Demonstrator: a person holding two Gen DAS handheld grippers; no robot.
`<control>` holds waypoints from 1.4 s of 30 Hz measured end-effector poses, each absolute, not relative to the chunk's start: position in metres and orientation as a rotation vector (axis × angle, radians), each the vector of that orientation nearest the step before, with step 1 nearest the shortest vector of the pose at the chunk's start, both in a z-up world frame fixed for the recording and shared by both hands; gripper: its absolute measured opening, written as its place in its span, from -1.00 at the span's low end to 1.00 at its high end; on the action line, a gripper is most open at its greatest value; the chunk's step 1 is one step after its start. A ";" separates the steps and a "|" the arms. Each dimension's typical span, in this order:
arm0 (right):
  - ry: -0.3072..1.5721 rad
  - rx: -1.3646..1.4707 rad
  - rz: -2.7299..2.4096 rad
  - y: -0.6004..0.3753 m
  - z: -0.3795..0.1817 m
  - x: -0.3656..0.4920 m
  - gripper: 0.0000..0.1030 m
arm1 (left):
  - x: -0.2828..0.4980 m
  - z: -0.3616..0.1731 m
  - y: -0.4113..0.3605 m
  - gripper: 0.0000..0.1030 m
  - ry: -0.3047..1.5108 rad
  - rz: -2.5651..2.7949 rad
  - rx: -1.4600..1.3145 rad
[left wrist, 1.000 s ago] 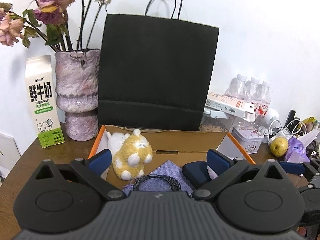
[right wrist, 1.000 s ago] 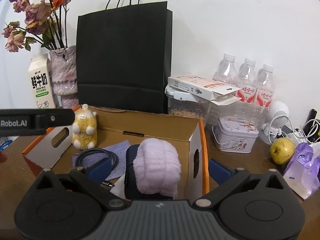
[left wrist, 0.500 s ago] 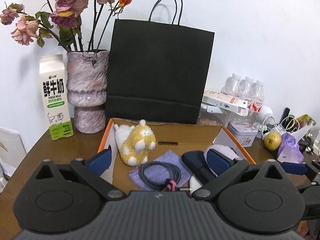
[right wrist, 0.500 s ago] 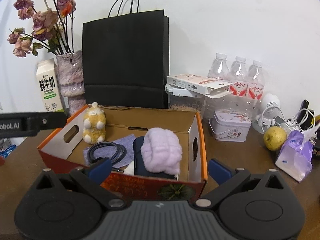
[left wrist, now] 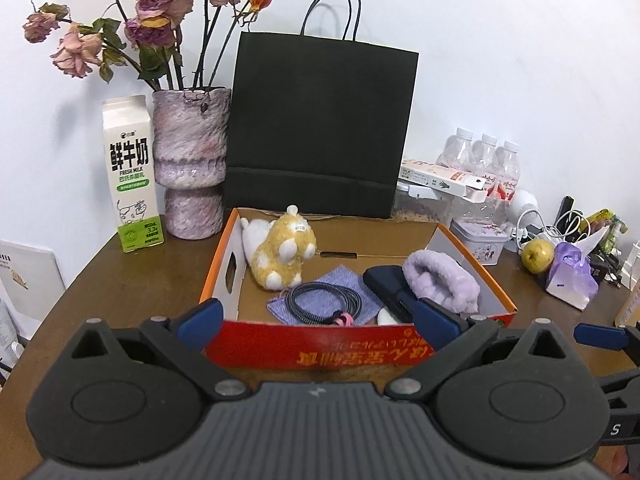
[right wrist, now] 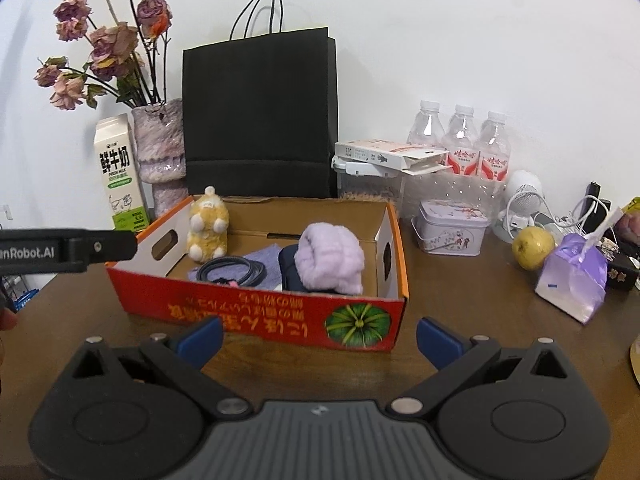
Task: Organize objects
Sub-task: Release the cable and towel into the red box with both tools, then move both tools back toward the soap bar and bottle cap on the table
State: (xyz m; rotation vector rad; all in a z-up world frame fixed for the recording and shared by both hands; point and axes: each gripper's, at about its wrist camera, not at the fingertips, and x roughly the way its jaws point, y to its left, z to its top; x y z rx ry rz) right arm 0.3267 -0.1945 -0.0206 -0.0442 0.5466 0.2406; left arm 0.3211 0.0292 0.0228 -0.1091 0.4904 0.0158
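An open cardboard box (left wrist: 320,354) (right wrist: 256,318) with a red front wall sits on the brown table. Inside lie a yellow plush toy (left wrist: 282,254) (right wrist: 208,230), a coiled black cable (left wrist: 326,304) (right wrist: 232,270) on a purple cloth (left wrist: 352,286), a dark blue case (left wrist: 386,282) and a fluffy lilac roll (left wrist: 440,282) (right wrist: 330,260). My left gripper (left wrist: 318,322) is open and empty, just in front of the box's front wall. My right gripper (right wrist: 318,336) is open and empty, in front of the box. The left gripper's arm (right wrist: 64,250) shows at the left of the right wrist view.
Behind the box stand a black paper bag (left wrist: 320,128), a vase of dried roses (left wrist: 192,160) and a milk carton (left wrist: 130,176). To the right are water bottles (right wrist: 464,140), a tin (right wrist: 452,226), a pear (right wrist: 534,248), a purple bag (right wrist: 572,280) and cables.
Both grippers have drawn back out of the box toward the near side of the table. The box's red front wall now shows in both views. The objects stay in the box.
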 end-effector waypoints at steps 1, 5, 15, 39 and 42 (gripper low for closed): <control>0.546 -0.043 0.242 -0.195 -0.021 0.323 1.00 | 0.317 0.023 0.029 1.00 0.491 0.017 -0.111; 0.534 -0.047 0.241 -0.198 -0.020 0.308 1.00 | 0.305 0.020 0.030 1.00 0.511 0.022 -0.117; 0.506 -0.054 0.230 -0.207 -0.022 0.268 1.00 | 0.267 0.016 0.034 1.00 0.541 0.052 -0.124; 0.489 -0.053 0.222 -0.256 -0.049 0.177 1.00 | 0.182 -0.018 0.020 1.00 0.638 0.090 -0.145; 0.501 -0.060 0.223 -0.260 -0.057 0.172 1.00 | 0.175 -0.025 0.017 1.00 0.651 0.093 -0.153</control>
